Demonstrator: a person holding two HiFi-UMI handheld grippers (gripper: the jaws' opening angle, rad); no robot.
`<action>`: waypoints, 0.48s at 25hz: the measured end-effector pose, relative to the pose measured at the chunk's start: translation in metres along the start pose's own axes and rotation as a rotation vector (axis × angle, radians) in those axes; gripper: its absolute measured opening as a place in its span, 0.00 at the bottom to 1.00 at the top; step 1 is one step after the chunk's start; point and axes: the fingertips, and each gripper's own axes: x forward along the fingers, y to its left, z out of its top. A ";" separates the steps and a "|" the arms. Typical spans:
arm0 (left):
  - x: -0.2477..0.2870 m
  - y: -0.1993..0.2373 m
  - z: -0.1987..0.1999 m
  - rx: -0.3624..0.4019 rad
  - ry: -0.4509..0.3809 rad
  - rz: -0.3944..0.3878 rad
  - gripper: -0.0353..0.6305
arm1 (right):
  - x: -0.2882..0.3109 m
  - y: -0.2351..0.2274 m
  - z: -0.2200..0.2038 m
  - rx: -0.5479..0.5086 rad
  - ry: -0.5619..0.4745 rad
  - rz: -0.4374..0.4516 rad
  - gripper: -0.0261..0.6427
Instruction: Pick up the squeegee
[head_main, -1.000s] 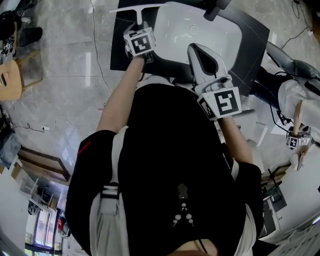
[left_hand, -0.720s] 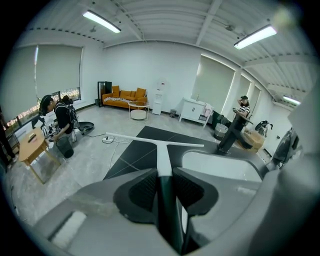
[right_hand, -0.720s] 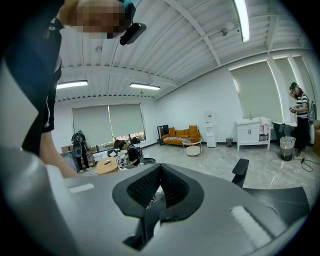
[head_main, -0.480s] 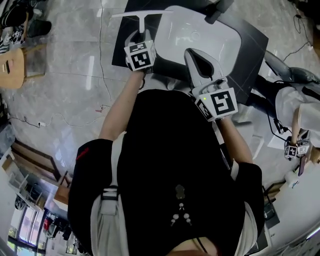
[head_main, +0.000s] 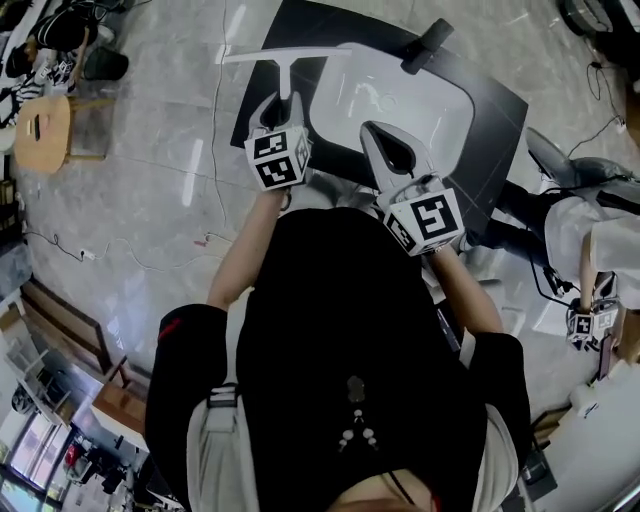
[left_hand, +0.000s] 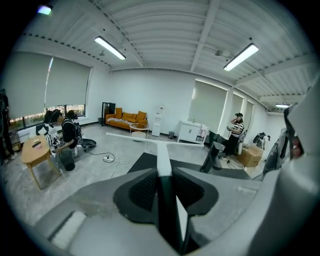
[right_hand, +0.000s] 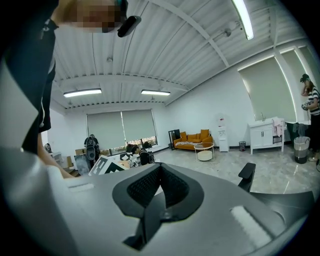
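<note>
The white squeegee is held up in the air over the left end of the black counter. Its T-shaped blade lies crosswise ahead of my left gripper, which is shut on the handle. In the left gripper view the handle runs straight out between the two dark pads, and the blade spans the view beyond them. My right gripper hovers over the near rim of the white basin. In its own view the right gripper is shut with nothing between its pads.
A black faucet stands at the far side of the basin. A cable trails over the marble floor on the left, near a wooden stool. Another person with a marker cube is at the right. An orange sofa stands far off.
My left gripper has lifted the squeegee higher and carried it a little to the right. The right gripper drifted slightly left over the basin's rim, still shut.
</note>
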 end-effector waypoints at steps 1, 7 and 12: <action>-0.007 -0.005 0.004 0.006 -0.016 -0.001 0.21 | -0.003 0.001 0.002 -0.004 -0.007 0.008 0.04; -0.054 -0.036 0.032 0.031 -0.139 -0.021 0.21 | -0.026 0.009 0.010 -0.033 -0.036 0.058 0.04; -0.095 -0.057 0.053 0.062 -0.243 -0.021 0.21 | -0.043 0.009 0.016 -0.057 -0.063 0.091 0.04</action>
